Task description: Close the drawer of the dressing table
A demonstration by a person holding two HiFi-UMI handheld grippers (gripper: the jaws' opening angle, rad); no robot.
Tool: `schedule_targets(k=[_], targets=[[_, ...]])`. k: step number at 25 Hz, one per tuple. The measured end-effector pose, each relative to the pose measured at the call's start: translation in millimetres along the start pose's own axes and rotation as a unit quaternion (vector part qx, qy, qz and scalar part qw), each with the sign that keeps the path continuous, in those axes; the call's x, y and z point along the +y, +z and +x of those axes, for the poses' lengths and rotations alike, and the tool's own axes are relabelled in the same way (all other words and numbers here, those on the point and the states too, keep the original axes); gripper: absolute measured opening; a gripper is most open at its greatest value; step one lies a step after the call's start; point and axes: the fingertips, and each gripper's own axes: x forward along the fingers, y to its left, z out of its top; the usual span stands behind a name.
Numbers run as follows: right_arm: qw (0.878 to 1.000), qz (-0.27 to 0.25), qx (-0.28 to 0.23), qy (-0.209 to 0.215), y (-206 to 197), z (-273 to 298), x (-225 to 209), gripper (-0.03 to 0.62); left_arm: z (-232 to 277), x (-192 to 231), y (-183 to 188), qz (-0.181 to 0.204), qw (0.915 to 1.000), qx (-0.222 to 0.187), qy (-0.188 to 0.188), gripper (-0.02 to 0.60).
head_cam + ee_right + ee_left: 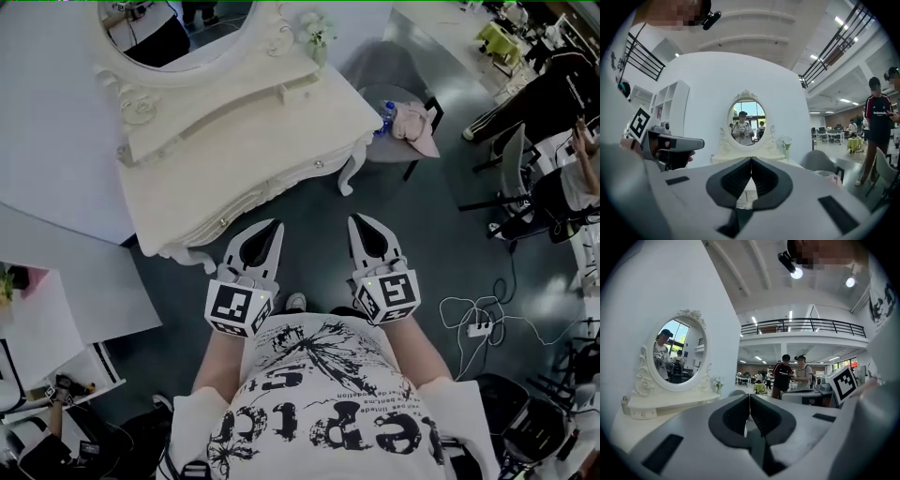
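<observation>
Drawer front (272, 192) of the dressing table (234, 112) lies just ahead and to the left of both grippers, running lower left to upper right in the head view. The left gripper (275, 227) is nearer it than the right gripper (360, 221). Both pairs of jaws are pressed together with nothing between them.

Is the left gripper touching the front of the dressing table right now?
Apart. In the head view, a strip of dark floor shows between the shut tips of the left gripper and the front edge of the dressing table.
</observation>
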Motion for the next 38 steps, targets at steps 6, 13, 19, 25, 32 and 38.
schedule_targets(k=[6,13,19,25,32,38], targets=[[1.0,-0.002,0.012,0.017,3.4,57.8,1.5,0.017,13.8,55.7,-7.9,-0.017,0.9992,0.016,0.033,0.02],[0.998,-0.01,0.019,0.061,-4.5,136.0,-36.1,0.017,67.7,96.3,-17.6,-0.019,0.9963,0.024,0.08,0.02],[0.992,-0.02,0.025,0.12,3.2,222.1,-93.2,0.017,140.8,132.3,-14.9,-0.033,0.9883,0.019,0.148,0.02],[0.983,-0.036,0.043,0.175,11.8,295.5,-160.4,0.017,221.8,157.9,-2.0,-0.046,0.9773,0.015,0.206,0.02],[0.975,-0.039,0.063,0.208,10.6,361.4,-224.9,0.018,296.7,177.3,-4.8,-0.061,0.9661,0.016,0.25,0.02],[0.97,-0.031,0.084,0.226,-5.4,402.7,-238.5,0.018,326.0,189.6,-20.2,-0.074,0.9595,0.035,0.27,0.02]])
